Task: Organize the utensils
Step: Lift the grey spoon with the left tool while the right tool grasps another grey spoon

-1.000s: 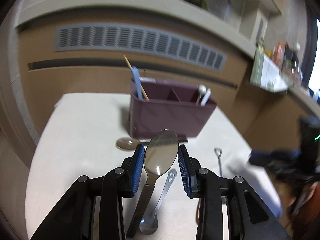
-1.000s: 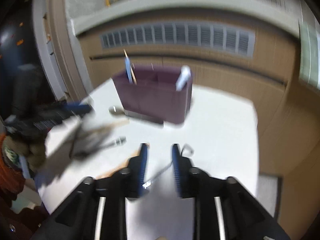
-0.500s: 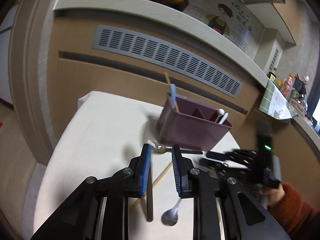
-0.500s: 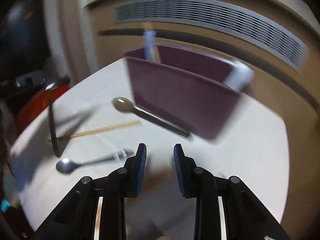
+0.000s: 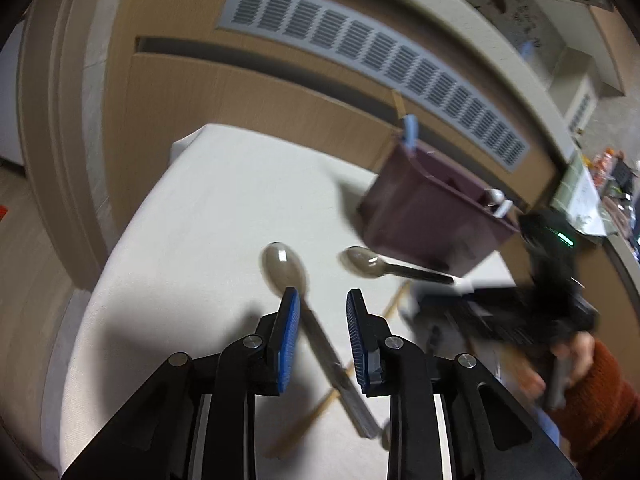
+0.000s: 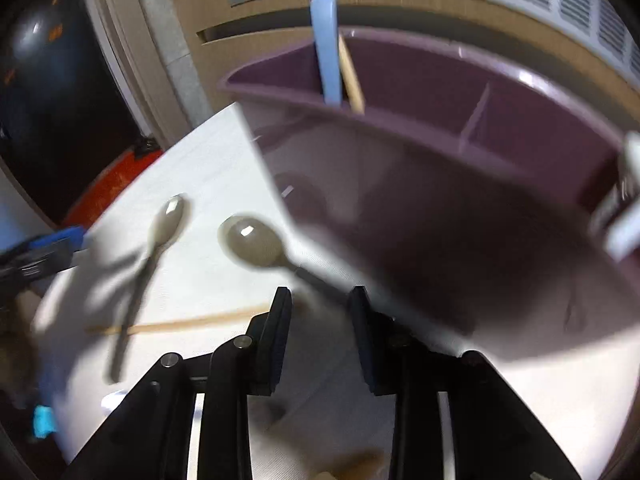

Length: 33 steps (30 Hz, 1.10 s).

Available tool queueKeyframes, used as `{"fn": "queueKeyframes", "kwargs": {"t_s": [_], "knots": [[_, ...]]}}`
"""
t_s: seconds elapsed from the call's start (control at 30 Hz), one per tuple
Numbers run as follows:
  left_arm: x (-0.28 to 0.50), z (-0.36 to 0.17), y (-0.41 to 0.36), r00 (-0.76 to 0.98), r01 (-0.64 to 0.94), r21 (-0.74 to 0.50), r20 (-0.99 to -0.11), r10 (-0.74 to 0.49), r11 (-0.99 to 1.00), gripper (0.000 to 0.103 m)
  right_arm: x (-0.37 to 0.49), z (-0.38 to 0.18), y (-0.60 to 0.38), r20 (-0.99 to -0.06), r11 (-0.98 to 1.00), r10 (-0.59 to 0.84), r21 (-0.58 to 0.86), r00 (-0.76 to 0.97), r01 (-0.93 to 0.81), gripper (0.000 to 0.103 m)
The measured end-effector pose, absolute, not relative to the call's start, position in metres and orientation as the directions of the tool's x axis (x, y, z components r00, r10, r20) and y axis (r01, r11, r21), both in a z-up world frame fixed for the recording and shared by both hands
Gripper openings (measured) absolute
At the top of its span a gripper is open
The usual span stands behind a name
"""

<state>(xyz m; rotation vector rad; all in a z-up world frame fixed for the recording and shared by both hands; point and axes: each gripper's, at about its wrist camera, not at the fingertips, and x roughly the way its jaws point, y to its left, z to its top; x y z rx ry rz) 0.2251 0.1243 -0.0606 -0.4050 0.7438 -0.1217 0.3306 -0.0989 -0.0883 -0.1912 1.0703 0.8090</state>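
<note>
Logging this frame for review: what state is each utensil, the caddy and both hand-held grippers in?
Left hand-held gripper: open, empty.
Right hand-held gripper: open, empty.
Purple caddy: upright, partly filled.
Blue utensil: standing in caddy.
Two spoons: lying on table.
Loose chopstick: lying on table.

My left tool (image 5: 322,306) over table (image 5: 208,216), one spoon (image 5: 285,266) lying between its fingers, bowl ahead. Second spoon (image 5: 366,262) right of it, just before caddy (image 5: 424,216). Chopstick (image 5: 394,300) on table, crossing under first spoon's handle. My right tool (image 6: 320,314) close before caddy, over second spoon's handle. Upright utensil (image 6: 329,52) and stick (image 6: 348,64) in caddy's left compartment.
</note>
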Motion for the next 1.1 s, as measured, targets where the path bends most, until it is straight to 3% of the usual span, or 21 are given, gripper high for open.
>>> {"fn": "queueKeyframes", "kwargs": {"t_s": [0.07,0.3,0.47,0.63,0.8,0.93,1.03,1.1], "knots": [[0.232,-0.067,0.129,0.728,-0.065,-0.414,-0.642,-0.241,0.908,0.027,0.313,-0.088,-0.097,-0.831,0.667,0.524,0.263,0.187,-0.697,0.034],[0.239,-0.087,0.142,0.725,-0.114,-0.494,-0.635,-0.267,0.862,0.028,0.312,-0.072,-0.080,-0.780,0.706,0.389,-0.089,0.490,-0.702,0.035],[0.240,-0.091,0.142,0.703,-0.101,-0.510,-0.645,-0.301,0.854,0.029,0.342,-0.088,-0.066,-0.807,0.719,0.402,-0.016,0.434,-0.695,0.030],[0.237,-0.091,0.148,0.722,-0.093,-0.549,-0.612,-0.324,0.830,0.030,0.365,-0.089,-0.104,-0.798,0.755,0.521,0.267,0.302,-0.598,0.030],[0.241,-0.101,0.155,0.706,-0.116,-0.586,-0.616,-0.349,0.802,0.031,0.329,-0.088,-0.122,-0.786,0.747,0.571,0.378,0.237,-0.547,0.043],[0.242,-0.101,0.155,0.701,-0.117,-0.584,-0.621,-0.350,0.803,0.031,0.297,-0.083,-0.099,-0.838,0.750,0.450,0.167,0.309,-0.640,0.052],[0.239,-0.097,0.155,0.704,-0.117,-0.575,-0.623,-0.340,0.810,0.031,0.290,-0.088,-0.060,-0.858,0.693,0.321,-0.077,0.402,-0.717,0.052],[0.237,-0.094,0.154,0.700,-0.118,-0.562,-0.632,-0.332,0.819,0.031,0.282,-0.088,-0.047,-0.837,0.606,0.334,-0.161,0.433,-0.779,0.051]]}}
